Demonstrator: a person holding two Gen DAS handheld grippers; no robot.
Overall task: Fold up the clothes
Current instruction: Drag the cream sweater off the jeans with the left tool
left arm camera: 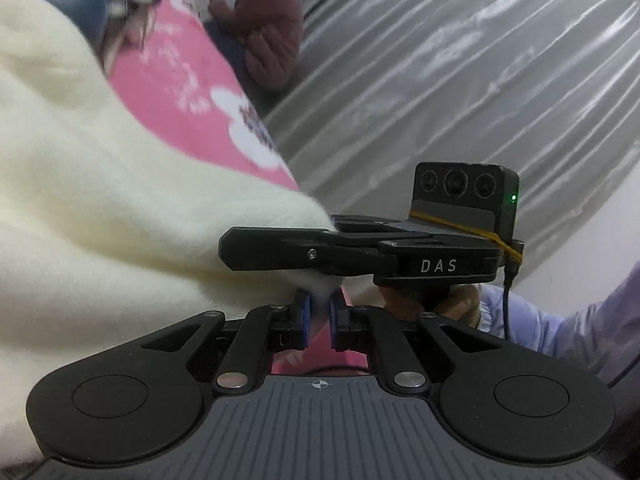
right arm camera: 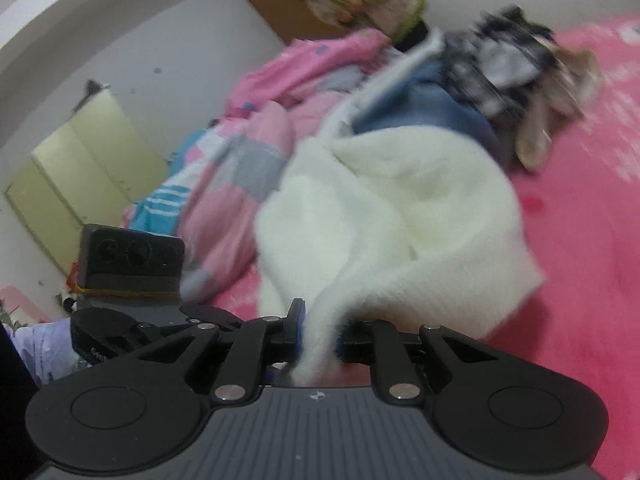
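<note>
In the left wrist view, the left tool (left arm camera: 319,320) was clamped on a bunched edge of the cream fleece garment (left arm camera: 100,184), its blue pads pinching the soft cloth between them. Just beyond it the right tool (left arm camera: 256,248) lay across the frame, sideways on, with its own tip buried in the same fleece, so the two tools were close together. A hand (left arm camera: 448,300) gripped the handle under it, and a pale lilac sleeve (left arm camera: 560,328) ran off to the right. In the right wrist view, the right tool (right arm camera: 320,332) was closed on a narrow twisted tail of the cream fleece garment (right arm camera: 392,216), which rose from between its pads and spread out over the pink bed sheet (right arm camera: 580,240). Behind the fleece lay a heap of other clothes (right arm camera: 500,68), blue denim and dark checked cloth among them, blurred. To the left sat a rumpled pink patchwork quilt (right arm camera: 240,168). Farthest back, a person in a maroon padded jacket (left arm camera: 272,32) sat beside a silvery curtain (left arm camera: 460,80).
</note>
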